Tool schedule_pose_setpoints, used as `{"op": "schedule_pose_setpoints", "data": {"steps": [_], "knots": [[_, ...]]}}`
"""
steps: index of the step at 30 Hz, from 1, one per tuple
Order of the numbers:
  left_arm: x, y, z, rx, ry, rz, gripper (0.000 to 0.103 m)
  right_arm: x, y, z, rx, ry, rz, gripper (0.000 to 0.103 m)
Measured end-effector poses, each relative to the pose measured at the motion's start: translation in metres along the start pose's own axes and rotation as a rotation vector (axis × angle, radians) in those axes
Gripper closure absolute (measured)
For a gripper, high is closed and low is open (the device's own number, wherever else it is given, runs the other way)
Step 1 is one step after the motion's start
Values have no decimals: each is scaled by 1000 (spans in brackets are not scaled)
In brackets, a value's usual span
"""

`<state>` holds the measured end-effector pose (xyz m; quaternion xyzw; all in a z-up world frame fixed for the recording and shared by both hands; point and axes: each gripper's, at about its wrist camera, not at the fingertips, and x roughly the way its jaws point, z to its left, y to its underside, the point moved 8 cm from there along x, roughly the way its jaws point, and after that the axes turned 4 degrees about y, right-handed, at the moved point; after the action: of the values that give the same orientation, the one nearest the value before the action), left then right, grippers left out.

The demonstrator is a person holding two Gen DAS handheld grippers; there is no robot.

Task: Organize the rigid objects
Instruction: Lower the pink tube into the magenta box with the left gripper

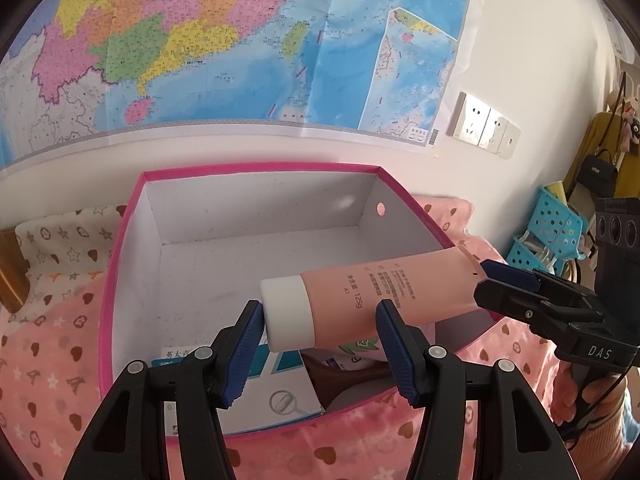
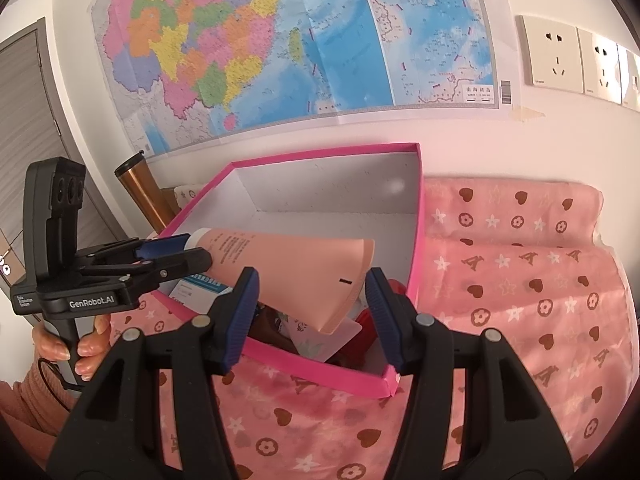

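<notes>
Pink heart-print bedding [image 2: 520,280] carries pink box [image 1: 256,169], map [image 1: 200,40] behind. Left tongs [image 1: 320,320] clamp pink tube [image 1: 384,296] at its white cap; right tongs [image 2: 308,292] clamp its crimped end, above box.

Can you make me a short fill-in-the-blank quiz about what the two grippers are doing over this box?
1. The tube is held over a box with a ____ rim.
2. The left gripper grips the end of the tube with the ____ cap.
3. The right gripper grips the tube's flat ____ end.
4. On the wall behind the box hangs a colourful ____.

Missing words: pink; white; crimped; map
</notes>
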<state>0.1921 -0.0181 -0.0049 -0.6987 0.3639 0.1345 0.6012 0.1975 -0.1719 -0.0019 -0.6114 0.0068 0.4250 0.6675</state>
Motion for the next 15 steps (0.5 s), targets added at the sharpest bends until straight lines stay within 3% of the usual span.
{"op": "schedule_pose_setpoints", "data": {"steps": [15], "knots": [[7,-1,3,-8,-7,12,45,4,-2,-3,1,6,7,45]]}}
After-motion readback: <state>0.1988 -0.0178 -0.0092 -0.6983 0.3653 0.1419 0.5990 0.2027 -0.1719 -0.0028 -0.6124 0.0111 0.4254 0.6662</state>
